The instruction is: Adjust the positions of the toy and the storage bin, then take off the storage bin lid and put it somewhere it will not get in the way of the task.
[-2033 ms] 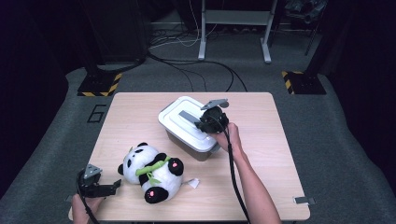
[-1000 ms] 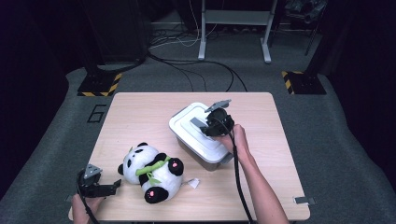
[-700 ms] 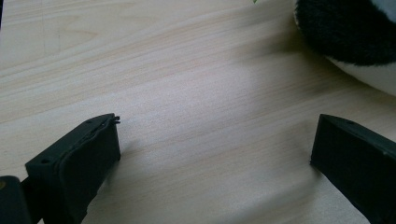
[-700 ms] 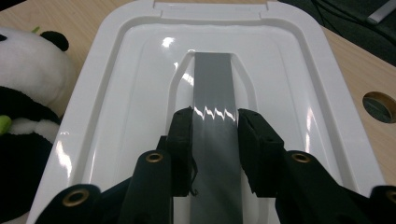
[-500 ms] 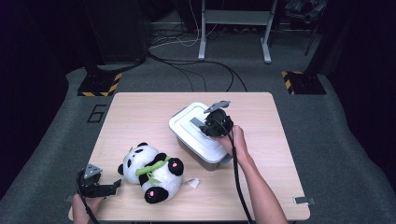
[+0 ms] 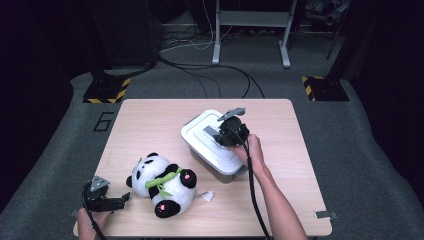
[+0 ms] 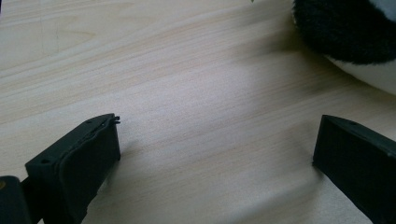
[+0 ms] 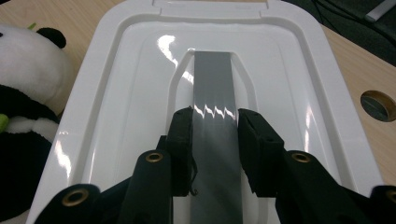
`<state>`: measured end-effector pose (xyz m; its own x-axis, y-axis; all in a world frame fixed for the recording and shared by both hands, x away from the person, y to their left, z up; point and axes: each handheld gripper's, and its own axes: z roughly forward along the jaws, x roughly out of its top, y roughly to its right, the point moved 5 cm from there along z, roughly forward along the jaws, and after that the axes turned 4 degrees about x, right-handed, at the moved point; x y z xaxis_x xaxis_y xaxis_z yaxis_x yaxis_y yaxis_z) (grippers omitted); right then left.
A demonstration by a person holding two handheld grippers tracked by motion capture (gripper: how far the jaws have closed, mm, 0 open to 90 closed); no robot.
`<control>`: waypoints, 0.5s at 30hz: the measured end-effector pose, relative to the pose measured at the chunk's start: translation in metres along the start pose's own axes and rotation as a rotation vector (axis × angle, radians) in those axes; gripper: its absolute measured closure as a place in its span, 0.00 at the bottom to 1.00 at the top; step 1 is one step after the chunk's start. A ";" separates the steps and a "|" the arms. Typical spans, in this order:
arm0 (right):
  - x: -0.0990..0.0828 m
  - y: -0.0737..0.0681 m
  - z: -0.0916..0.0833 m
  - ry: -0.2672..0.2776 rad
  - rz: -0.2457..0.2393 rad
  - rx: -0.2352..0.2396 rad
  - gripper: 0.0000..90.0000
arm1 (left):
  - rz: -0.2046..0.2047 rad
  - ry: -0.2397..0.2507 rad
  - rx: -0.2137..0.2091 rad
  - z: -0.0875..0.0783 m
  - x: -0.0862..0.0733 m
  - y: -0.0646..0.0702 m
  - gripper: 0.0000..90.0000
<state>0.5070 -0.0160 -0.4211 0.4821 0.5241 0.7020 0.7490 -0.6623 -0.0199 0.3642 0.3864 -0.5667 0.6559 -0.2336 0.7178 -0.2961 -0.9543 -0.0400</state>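
A white plastic box stands on the wooden table, its lid seated on it. My right gripper comes down on the lid from above and is shut on the grey handle strip, one pad on each side. A stuffed panda with a green scarf lies to the box's left and shows again as the panda. My left gripper rests low at the table's near left corner, jaws wide open over bare wood. The panda's black fur lies just beyond them.
A white tag sticks out beside the panda. A round hole is cut in the tabletop past the box. A strip of tape lies at the near right corner. Cables, a metal stand and striped feet sit on the floor behind.
Since two seconds ago the box has slid toward me and turned a little with my right gripper on its handle. Over the last second nothing has moved.
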 end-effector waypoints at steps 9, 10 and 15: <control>0.000 0.000 0.000 0.006 0.011 -0.002 0.74 | 0.000 0.000 0.000 0.000 0.000 0.000 0.00; 0.000 0.000 0.000 0.004 0.013 -0.003 0.74 | 0.000 0.000 0.000 0.000 0.000 0.000 0.00; -0.001 0.001 0.000 0.015 0.008 0.006 0.74 | 0.000 0.002 0.002 0.000 0.000 0.000 0.00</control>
<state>0.5075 -0.0173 -0.4219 0.4810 0.5112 0.7122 0.7480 -0.6630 -0.0293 0.3643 0.3864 -0.5667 0.6544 -0.2336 0.7191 -0.2951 -0.9546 -0.0415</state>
